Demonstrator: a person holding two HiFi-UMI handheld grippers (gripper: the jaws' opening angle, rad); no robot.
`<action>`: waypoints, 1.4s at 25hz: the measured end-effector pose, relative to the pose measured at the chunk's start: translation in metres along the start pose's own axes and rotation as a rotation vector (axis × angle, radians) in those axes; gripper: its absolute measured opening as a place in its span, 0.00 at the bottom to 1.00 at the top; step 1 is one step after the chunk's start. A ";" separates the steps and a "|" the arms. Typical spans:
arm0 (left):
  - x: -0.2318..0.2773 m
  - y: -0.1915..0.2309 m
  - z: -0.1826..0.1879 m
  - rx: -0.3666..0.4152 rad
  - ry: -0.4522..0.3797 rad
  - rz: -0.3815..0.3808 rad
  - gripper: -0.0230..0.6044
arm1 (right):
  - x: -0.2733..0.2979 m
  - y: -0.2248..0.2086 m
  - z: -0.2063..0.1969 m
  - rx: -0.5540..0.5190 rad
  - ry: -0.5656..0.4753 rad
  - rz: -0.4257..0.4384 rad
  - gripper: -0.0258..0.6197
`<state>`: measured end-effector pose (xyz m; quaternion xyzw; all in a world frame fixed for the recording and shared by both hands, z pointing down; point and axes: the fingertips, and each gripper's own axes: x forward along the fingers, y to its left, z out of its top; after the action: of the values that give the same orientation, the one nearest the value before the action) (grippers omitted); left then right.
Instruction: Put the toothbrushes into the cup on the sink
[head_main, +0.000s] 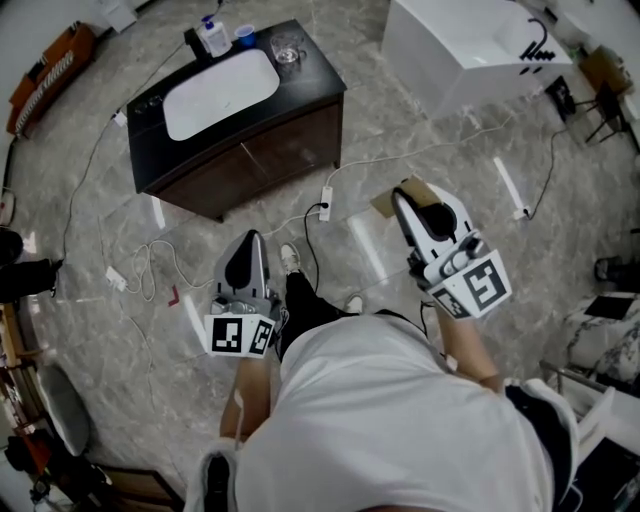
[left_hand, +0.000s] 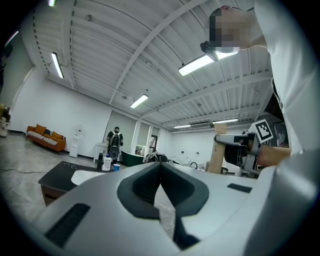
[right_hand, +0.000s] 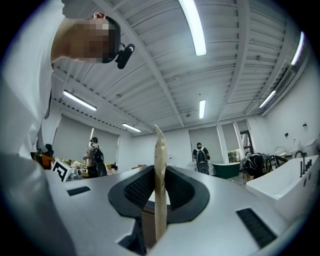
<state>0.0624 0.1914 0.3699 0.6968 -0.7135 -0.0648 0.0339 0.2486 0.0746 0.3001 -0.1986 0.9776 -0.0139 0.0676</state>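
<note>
Before the sink (head_main: 220, 92), cables (head_main: 143, 268) cross the floor (head_main: 380, 120); left gripper (head_main: 250, 238) clenched empty, right gripper (head_main: 402, 195) grasps tan card (right_hand: 159, 150).

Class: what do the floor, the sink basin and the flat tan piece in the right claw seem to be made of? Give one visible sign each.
Floor: polished stone or stone-look tile; grey veining, glare streaks.
Sink basin: probably glazed ceramic; smooth, even white, slight sheen.
Tan piece: likely cardboard or kraft paper; matt brown, thin, flat.
</note>
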 end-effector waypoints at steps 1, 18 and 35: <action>0.006 0.008 0.001 0.003 -0.003 -0.001 0.04 | 0.008 -0.003 -0.002 0.001 0.002 -0.009 0.16; 0.091 0.132 0.010 -0.007 0.000 -0.012 0.04 | 0.152 -0.021 -0.025 0.017 0.053 -0.025 0.16; 0.175 0.209 0.015 -0.055 -0.008 -0.126 0.04 | 0.243 -0.036 -0.031 -0.010 0.091 -0.113 0.16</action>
<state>-0.1513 0.0213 0.3768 0.7390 -0.6661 -0.0893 0.0460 0.0370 -0.0532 0.3016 -0.2529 0.9670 -0.0218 0.0214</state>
